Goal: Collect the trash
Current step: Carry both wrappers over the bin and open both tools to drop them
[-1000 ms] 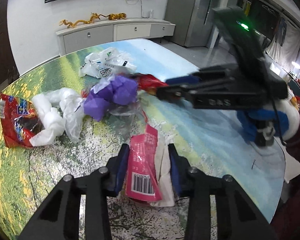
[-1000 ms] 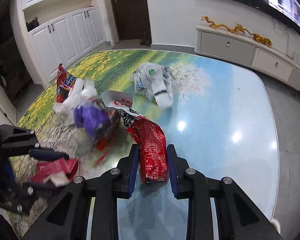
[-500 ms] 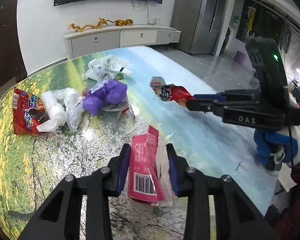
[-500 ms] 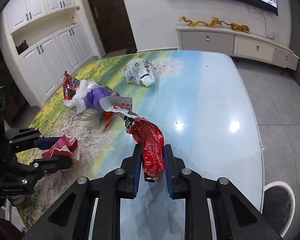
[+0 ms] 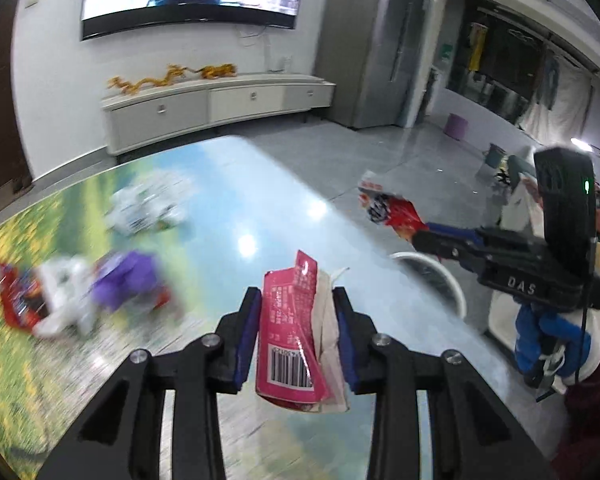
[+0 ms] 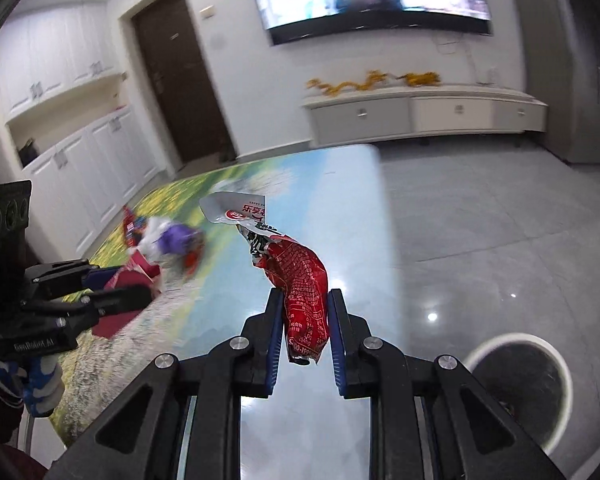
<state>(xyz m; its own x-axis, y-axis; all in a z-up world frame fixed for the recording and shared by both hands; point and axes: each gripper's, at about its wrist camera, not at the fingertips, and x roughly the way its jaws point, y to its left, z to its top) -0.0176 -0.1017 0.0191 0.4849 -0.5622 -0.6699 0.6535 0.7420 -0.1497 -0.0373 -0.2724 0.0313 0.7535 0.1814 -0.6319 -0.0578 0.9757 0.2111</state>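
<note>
My left gripper [image 5: 296, 336] is shut on a pink wrapper [image 5: 288, 340] with a barcode and a crumpled white paper beside it, held above the table. My right gripper [image 6: 304, 320] is shut on a red snack bag [image 6: 302, 280] with a white torn top, held above the table's right edge. The right gripper and red bag also show in the left wrist view [image 5: 392, 212]. A white-rimmed trash bin [image 6: 520, 384] stands on the floor to the lower right. A purple bag [image 5: 128, 276], white plastic [image 5: 64, 292] and a red wrapper [image 5: 18, 304] lie blurred on the table.
The table [image 5: 228, 216] has a landscape print and a glossy top. A white crumpled bag [image 5: 144, 208] lies near its far side. A TV cabinet [image 5: 216, 104] stands by the wall, and grey floor [image 6: 500, 216] lies to the right.
Both grippers have lifted and swung right with their trash, away from the pile. The trash bin has come into view below the right gripper.
</note>
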